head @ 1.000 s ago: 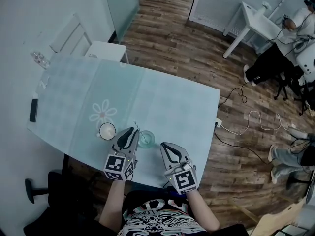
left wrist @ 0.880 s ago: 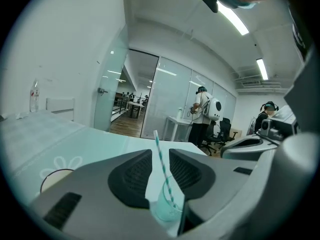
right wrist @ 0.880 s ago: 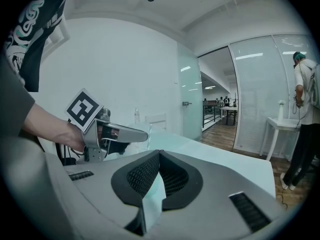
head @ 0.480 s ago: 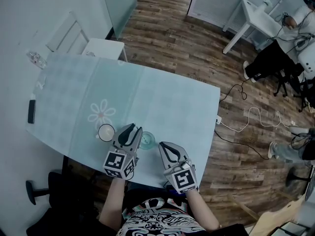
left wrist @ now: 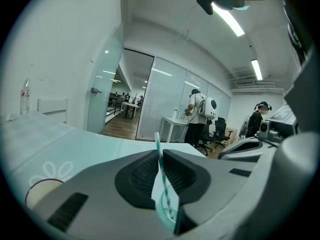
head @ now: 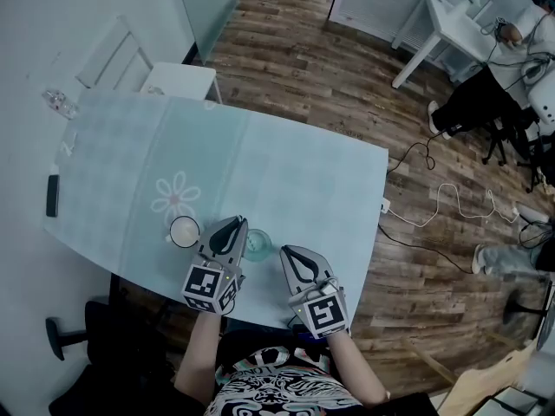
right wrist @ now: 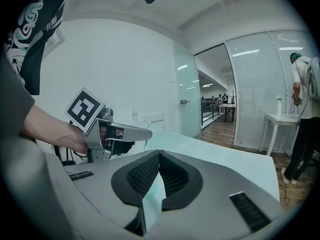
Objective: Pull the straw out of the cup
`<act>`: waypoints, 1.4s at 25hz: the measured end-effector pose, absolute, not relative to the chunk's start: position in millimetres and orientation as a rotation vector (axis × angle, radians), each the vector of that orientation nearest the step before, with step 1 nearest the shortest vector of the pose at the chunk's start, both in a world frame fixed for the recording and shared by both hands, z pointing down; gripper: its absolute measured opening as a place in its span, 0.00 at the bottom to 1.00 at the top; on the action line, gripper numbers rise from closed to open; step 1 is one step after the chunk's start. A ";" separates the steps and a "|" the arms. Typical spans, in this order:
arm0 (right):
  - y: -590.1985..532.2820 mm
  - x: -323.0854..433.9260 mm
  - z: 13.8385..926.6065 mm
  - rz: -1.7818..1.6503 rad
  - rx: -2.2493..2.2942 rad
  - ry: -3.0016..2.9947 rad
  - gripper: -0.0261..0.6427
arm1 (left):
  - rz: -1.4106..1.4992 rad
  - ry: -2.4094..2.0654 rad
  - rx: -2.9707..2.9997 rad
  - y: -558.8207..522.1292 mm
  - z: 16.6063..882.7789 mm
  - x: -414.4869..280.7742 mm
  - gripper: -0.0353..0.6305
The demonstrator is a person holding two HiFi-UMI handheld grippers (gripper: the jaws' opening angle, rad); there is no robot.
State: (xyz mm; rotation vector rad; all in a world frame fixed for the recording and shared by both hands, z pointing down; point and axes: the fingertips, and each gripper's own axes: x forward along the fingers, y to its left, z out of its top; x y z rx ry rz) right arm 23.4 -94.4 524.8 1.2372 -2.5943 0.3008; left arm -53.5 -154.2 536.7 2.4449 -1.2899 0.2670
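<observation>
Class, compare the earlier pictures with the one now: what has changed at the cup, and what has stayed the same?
The left gripper opened its jaws wide, has just been closing them, and now pinches the striped straw, which still stands in the glass cup. The right gripper, shut and empty, and the white cup stayed put.
</observation>
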 end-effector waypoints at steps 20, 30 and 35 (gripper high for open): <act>-85.4 26.7 513.1 0.231 1.234 -2.607 0.08 | 0.239 -1.371 2.416 -130.9 528.5 -72.9 0.12; -73.2 26.3 505.5 0.187 1.230 -2.625 0.08 | 0.224 -1.385 2.452 -101.0 514.7 -71.1 0.11; -75.2 25.2 502.4 0.178 1.228 -2.628 0.08 | 0.195 -1.393 2.457 -96.4 509.4 -74.3 0.11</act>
